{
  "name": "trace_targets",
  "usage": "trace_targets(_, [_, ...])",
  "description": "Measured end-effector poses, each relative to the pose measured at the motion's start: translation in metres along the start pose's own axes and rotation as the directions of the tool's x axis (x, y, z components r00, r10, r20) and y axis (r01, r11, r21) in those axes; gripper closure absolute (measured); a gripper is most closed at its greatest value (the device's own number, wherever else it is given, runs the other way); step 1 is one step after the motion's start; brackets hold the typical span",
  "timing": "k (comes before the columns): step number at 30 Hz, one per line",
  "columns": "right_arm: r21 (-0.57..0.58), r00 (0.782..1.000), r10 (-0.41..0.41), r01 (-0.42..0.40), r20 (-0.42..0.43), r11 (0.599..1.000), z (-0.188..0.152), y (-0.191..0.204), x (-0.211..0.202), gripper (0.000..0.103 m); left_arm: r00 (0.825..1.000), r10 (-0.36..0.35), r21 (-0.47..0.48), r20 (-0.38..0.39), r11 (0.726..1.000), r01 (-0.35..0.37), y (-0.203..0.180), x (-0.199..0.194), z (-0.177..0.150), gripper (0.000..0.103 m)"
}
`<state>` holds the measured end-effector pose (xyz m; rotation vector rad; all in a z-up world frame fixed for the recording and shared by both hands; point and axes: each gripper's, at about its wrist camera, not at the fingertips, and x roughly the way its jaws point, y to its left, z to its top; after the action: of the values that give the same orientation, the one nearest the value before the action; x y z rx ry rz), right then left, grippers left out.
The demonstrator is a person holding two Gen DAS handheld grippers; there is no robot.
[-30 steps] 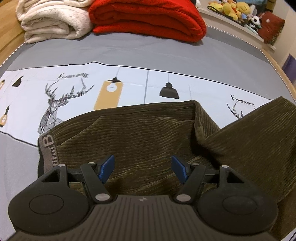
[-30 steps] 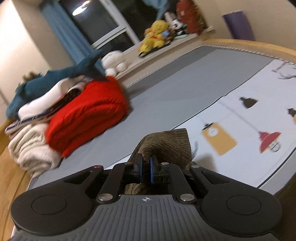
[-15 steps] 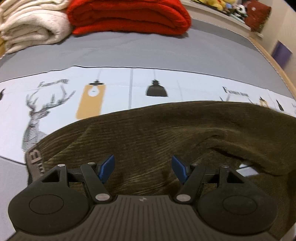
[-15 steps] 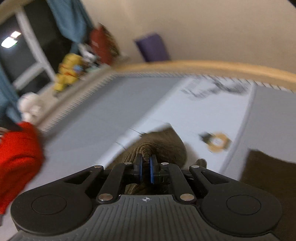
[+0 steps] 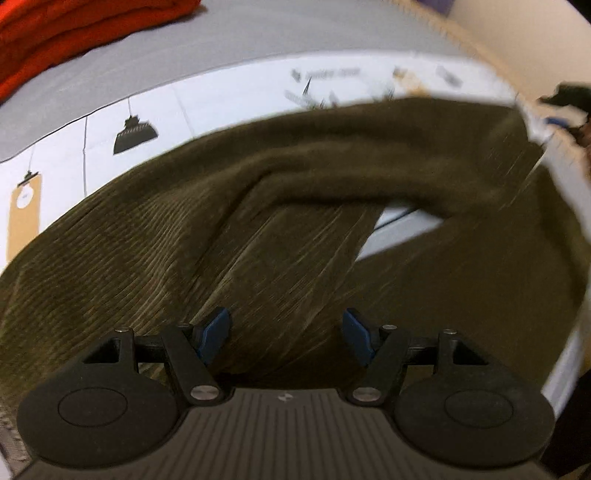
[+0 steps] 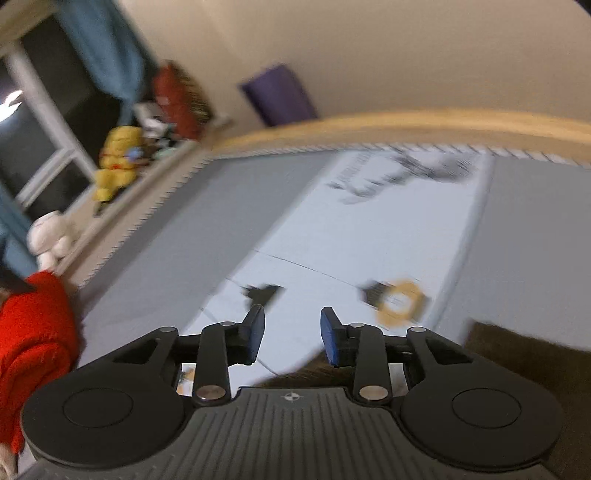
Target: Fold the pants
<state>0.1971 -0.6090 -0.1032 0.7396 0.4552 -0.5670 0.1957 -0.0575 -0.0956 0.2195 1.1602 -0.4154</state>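
The olive-brown corduroy pants (image 5: pixel 155 258) lie spread on the bed, one leg folded across to the right with a raised ridge (image 5: pixel 369 177). My left gripper (image 5: pixel 284 332) is open and hovers low over the pants, holding nothing. My right gripper (image 6: pixel 291 332) is open and empty above the printed sheet (image 6: pixel 369 236). A dark edge of the pants (image 6: pixel 524 354) shows at the lower right of the right wrist view, and a bit under the gripper body.
A red folded blanket (image 5: pixel 74 29) lies at the far side of the bed; it also shows in the right wrist view (image 6: pixel 33 339). Stuffed toys (image 6: pixel 118 158) sit on a ledge by the window. The wooden bed frame (image 6: pixel 443 122) curves along the far edge.
My right gripper has opened and let go of the pants fabric it was pinching. The left view has swung right over the pants; the leg now lies folded across.
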Motion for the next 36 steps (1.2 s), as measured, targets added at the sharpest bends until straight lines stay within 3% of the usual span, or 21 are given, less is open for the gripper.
trace_targets(2, [0.1, 0.994, -0.05, 0.059, -0.093, 0.993, -0.001, -0.017, 0.001, 0.063, 0.999, 0.036, 0.019, -0.016, 0.999, -0.036, 0.0, 0.006, -0.002, 0.038])
trace_targets(5, [0.308, 0.965, -0.023, 0.106, -0.262, 0.946, -0.021, -0.043, 0.002, 0.059, 0.995, 0.093, 0.02, -0.019, 0.995, -0.093, 0.005, 0.008, -0.001, 0.076])
trace_targets(8, [0.429, 0.934, 0.042, 0.123, -0.354, 0.895, -0.041, -0.052, 0.011, 0.055, 0.996, 0.084, -0.007, -0.012, 0.996, -0.084, 0.015, 0.001, 0.001, 0.088])
trace_targets(10, [0.457, 0.932, 0.066, 0.113, -0.357, 0.882, -0.049, -0.049, 0.018, 0.053, 0.996, 0.087, -0.001, -0.003, 0.996, -0.087, 0.015, -0.004, 0.001, 0.094])
trace_targets(12, [0.479, 0.941, 0.08, 0.093, -0.328, 0.873, -0.051, -0.049, 0.026, 0.054, 0.995, 0.098, 0.01, 0.007, 0.995, -0.098, 0.014, -0.009, 0.0, 0.095])
trace_targets(14, [0.515, 0.945, 0.103, 0.075, -0.31, 0.854, -0.053, -0.054, 0.037, 0.073, 0.994, 0.108, 0.015, 0.018, 0.994, -0.108, 0.015, -0.012, -0.001, 0.095])
trace_targets(15, [0.533, 0.945, 0.11, 0.076, -0.309, 0.843, -0.054, -0.058, 0.042, 0.094, 0.994, 0.107, 0.015, 0.019, 0.994, -0.107, 0.017, -0.014, -0.001, 0.095])
trace_targets(17, [0.55, 0.948, 0.105, 0.081, -0.299, 0.831, -0.051, -0.058, 0.049, 0.095, 0.994, 0.105, 0.013, 0.023, 0.994, -0.105, 0.02, -0.017, -0.003, 0.096])
trace_targets(19, [0.51, 0.964, 0.142, -0.01, -0.222, 0.86, -0.035, -0.043, 0.046, 0.095, 0.994, 0.1, 0.001, 0.04, 0.995, -0.101, 0.024, -0.018, -0.002, 0.096])
trace_targets(20, [0.443, 0.97, 0.196, -0.114, -0.143, 0.889, -0.02, -0.026, 0.04, 0.096, 0.994, 0.095, -0.013, 0.052, 0.995, -0.095, 0.027, -0.02, -0.002, 0.096])
trace_targets(21, [0.33, 0.959, 0.282, -0.254, -0.038, 0.909, -0.002, -0.004, 0.028, 0.096, 0.994, 0.087, -0.024, 0.059, 0.996, -0.085, 0.029, -0.021, -0.002, 0.097])
trace_targets(22, [0.162, 0.932, 0.356, -0.362, 0.063, 0.918, 0.014, 0.021, 0.009, 0.096, 0.995, 0.08, -0.033, 0.064, 0.996, -0.078, 0.031, -0.022, -0.001, 0.097])
trace_targets(23, [0.036, 0.927, 0.357, -0.363, 0.115, 0.931, 0.023, 0.041, -0.004, 0.096, 0.995, 0.075, -0.035, 0.064, 0.997, -0.073, 0.033, -0.022, -0.001, 0.097])
trace_targets(24, [0.008, 0.93, 0.338, -0.343, 0.145, 0.939, 0.023, 0.046, -0.007, 0.096, 0.996, 0.065, -0.032, 0.061, 0.997, -0.064, 0.034, -0.021, -0.001, 0.097])
trace_targets(25, [0.032, 0.95, 0.277, -0.284, 0.141, 0.958, 0.021, 0.042, -0.003, 0.096, 0.997, 0.053, -0.022, 0.054, 0.998, -0.052, 0.033, -0.02, -0.002, 0.097])
trace_targets(27, [0.084, 0.997, 0.042, -0.047, 0.058, 0.995, 0.006, 0.022, 0.02, 0.096, 0.999, 0.044, 0.013, 0.032, 0.999, -0.044, 0.03, -0.017, -0.005, 0.097])
trace_targets(29, [0.129, 0.992, -0.115, 0.121, -0.057, 0.984, -0.007, -0.007, 0.044, 0.096, 0.999, 0.032, 0.049, 0.001, 0.998, -0.032, 0.025, -0.015, -0.007, 0.097])
trace_targets(31, [0.117, 0.97, -0.205, 0.22, -0.13, 0.968, -0.016, -0.028, 0.059, 0.096, 0.999, 0.032, 0.071, -0.025, 0.997, -0.03, 0.023, -0.012, -0.011, 0.097])
trace_targets(33, [0.091, 0.962, -0.222, 0.239, -0.16, 0.967, -0.023, -0.038, 0.069, 0.096, 0.999, 0.032, 0.076, -0.034, 0.997, -0.029, 0.023, -0.011, -0.012, 0.097])
trace_targets(36, [-0.002, 0.969, -0.207, 0.208, -0.133, 0.978, -0.028, -0.035, 0.068, 0.097, 0.999, 0.036, 0.076, -0.036, 0.997, -0.033, 0.022, -0.012, -0.013, 0.096])
